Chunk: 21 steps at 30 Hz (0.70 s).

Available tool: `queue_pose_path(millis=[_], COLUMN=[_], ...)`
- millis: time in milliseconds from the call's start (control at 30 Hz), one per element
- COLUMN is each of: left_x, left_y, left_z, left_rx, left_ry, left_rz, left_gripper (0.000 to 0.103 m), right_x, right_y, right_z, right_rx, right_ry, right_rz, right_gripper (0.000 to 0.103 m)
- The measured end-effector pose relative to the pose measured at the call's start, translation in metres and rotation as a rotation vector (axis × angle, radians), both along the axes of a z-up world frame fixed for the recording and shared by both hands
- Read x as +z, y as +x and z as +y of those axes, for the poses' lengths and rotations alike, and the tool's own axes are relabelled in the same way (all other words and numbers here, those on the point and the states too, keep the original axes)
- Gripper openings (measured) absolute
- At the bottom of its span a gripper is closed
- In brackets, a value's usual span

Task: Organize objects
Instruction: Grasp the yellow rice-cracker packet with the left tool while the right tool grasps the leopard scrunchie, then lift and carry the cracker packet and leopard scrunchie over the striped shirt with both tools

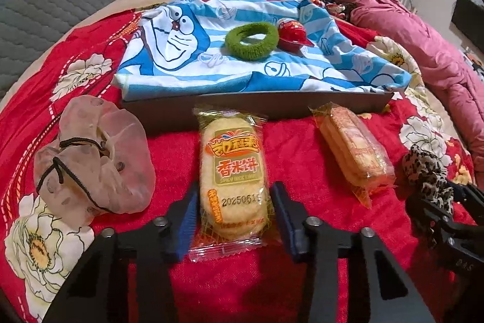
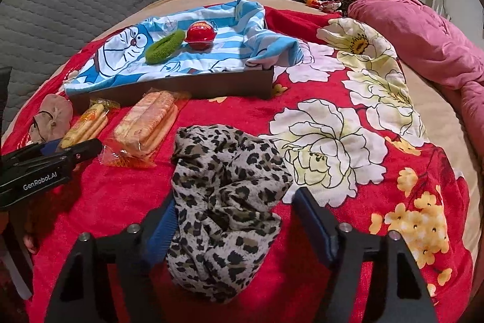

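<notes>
While we held both tools low over the red floral blanket [image 2: 211, 108] on the bed, the left hand-held gripper [image 1: 234, 212] straddled the rice cake packet [image 1: 231, 171], its blue pads sitting just beside the wrapper's edges; from that view we could not quite tell whether they pressed on it or only flanked it. The right hand-held gripper [image 2: 233, 229] stood around the leopard-print scrunchie [image 2: 224, 202], one pad against the cloth and the other apart from it, so the grip looked unfinished. Between the two lay a second snack packet [image 1: 352, 147] with an orange wrapper, and to the far left sat a sheer pink scrunchie [image 1: 93, 156] with a black hair tie [image 1: 65, 162] across it. Behind them we saw a dark tray [image 1: 272, 106] lined with a blue cartoon cloth [image 1: 187, 50], holding a green scrunchie [image 1: 251, 40] and a red ball-shaped container [image 1: 293, 35], touching.
</notes>
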<state>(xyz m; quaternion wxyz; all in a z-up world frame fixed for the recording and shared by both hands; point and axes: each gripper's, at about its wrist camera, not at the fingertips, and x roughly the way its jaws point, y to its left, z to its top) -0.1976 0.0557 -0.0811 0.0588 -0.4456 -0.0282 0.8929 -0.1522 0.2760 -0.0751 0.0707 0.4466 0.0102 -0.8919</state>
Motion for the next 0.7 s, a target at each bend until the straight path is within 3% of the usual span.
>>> queue_pose_path(millis=[333,700], left_x=[0.005,0.022], left_y=[0.006,0.018], left_z=[-0.003,-0.002], left_rx=[0.018,0.031], left_ry=[0.032,0.006], left_rz=[0.016,0.066], left_gripper=[0.041,0.041], right_x=[0.006,0.018], right_y=[0.005,0.011], right_z=[0.003,0.004], right_rx=[0.025,0.034], right_ry=[-0.037,-0.054], right_rz=[0.010,0.035], right_gripper=[0.033,0.023])
